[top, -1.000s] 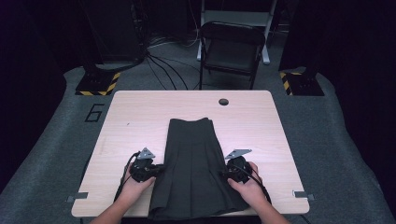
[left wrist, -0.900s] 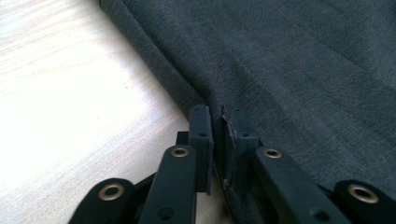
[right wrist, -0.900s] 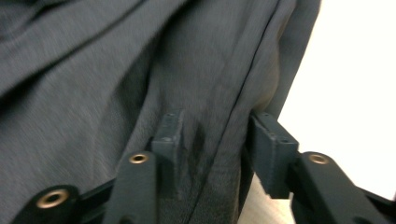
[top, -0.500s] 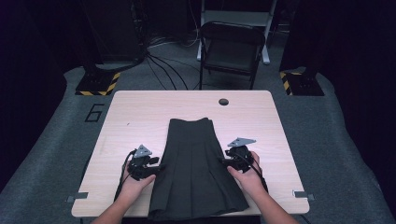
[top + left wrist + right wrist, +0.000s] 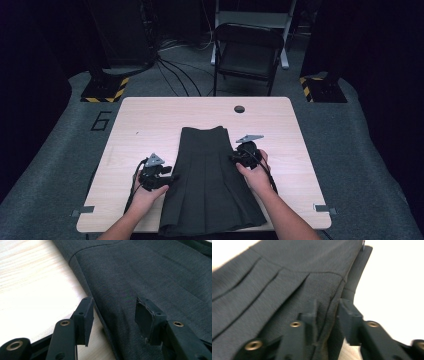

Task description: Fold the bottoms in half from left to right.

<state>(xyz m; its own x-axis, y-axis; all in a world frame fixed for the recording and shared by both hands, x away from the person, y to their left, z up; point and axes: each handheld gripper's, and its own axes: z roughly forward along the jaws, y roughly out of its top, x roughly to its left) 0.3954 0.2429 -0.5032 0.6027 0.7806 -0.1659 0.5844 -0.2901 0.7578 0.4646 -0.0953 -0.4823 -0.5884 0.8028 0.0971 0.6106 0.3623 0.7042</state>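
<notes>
Skirt (image 5: 210, 185), dark grey and pleated, lies flat down the middle of the pale wooden surface (image 5: 145, 120), waistband toward the far edge and hem at the near edge. On the grey floor mat just left of the surface a large "6" (image 5: 101, 120) is marked; no other writing can be read.

At the skirt's left edge the left tongs (image 5: 171, 178) rest low on the surface, jaws parted, having just opened a little further. In the left gripper view they straddle the skirt's side fold (image 5: 100, 312), one pad over bare wood, the other over cloth, neither pressing.

Near the waistband on the skirt's right edge sit the right tongs (image 5: 234, 158). Their jaws have just been closing; the right gripper view, somewhat blurred, shows the skirt's right edge (image 5: 329, 312) standing between them in a narrow gap, though I cannot tell whether the pads pinch it.
</notes>
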